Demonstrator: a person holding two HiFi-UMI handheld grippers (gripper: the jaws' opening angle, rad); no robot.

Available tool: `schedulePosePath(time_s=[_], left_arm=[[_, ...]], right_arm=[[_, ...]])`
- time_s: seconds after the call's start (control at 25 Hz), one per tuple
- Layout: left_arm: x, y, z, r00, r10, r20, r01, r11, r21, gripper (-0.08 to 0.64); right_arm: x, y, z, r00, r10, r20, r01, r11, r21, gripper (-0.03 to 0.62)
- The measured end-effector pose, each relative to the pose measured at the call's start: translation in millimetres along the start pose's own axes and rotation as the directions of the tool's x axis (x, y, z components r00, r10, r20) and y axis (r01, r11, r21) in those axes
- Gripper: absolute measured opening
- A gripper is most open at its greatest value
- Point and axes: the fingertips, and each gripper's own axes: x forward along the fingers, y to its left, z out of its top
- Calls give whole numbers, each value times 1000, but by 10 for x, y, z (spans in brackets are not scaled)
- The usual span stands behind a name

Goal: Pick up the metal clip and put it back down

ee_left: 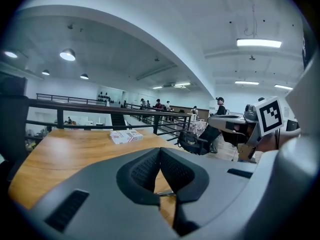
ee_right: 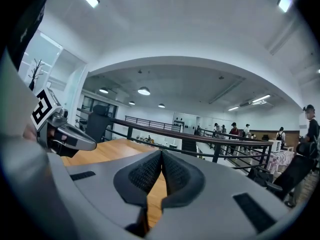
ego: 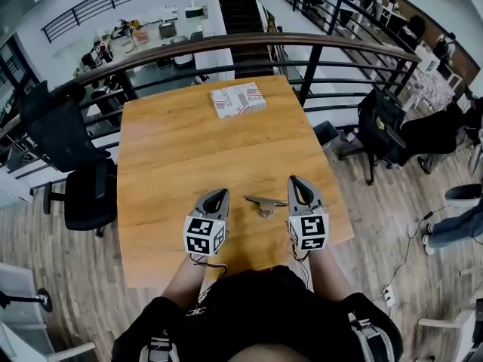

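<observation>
Seen from the head view, a wide wooden counter (ego: 196, 149) fills the middle of the scene, with a railing and an open office floor beyond it. I hold the left gripper (ego: 219, 193) and the right gripper (ego: 296, 179) low over the near part of the counter, side by side and pointing away from me. Each gripper's own view shows its ribbed pads pressed together at the tips with nothing caught between them, so both are closed and empty. A flat patterned box (ego: 238, 99) lies at the far end of the counter, well apart from everything else. The metal clip (ego: 266, 202) lies on the bare wood between the two grippers, touching neither and somewhat nearer the right one. I judge that the pickup has not begun. To do it well I would use the right gripper, since it needs the shorter reach. I would spread its jaws before lowering it and come down straight over the clip. I would then close across the clip's narrow width so that it cannot skid on the smooth wood. A small, level lift should be enough. I would set the clip down flat and away from the near edge before letting go. By count: one counter, two grippers, one box, one metal clip.
</observation>
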Motion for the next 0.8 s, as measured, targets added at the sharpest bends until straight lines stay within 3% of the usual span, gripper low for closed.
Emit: schedulePosePath(time_s=[0.24, 0.52, 0.68, 0.8], left_arm=[[50, -15, 92, 993, 116, 8, -116, 993, -17, 18], [-26, -101, 76, 973, 232, 2, -232, 972, -37, 18], [-117, -67, 28, 956, 295, -2, -295, 954, -56, 18], [-219, -60, -8, 942, 337, -8, -337, 939, -69, 18]], right_arm=[[272, -21, -52, 988, 155, -5, -155, 988, -23, 15], [376, 28, -166, 950, 312, -18, -312, 948, -60, 17], [446, 160, -282, 917, 396, -43, -398, 915, -65, 20], [489, 284, -442, 882, 463, -89, -469, 881, -64, 92]])
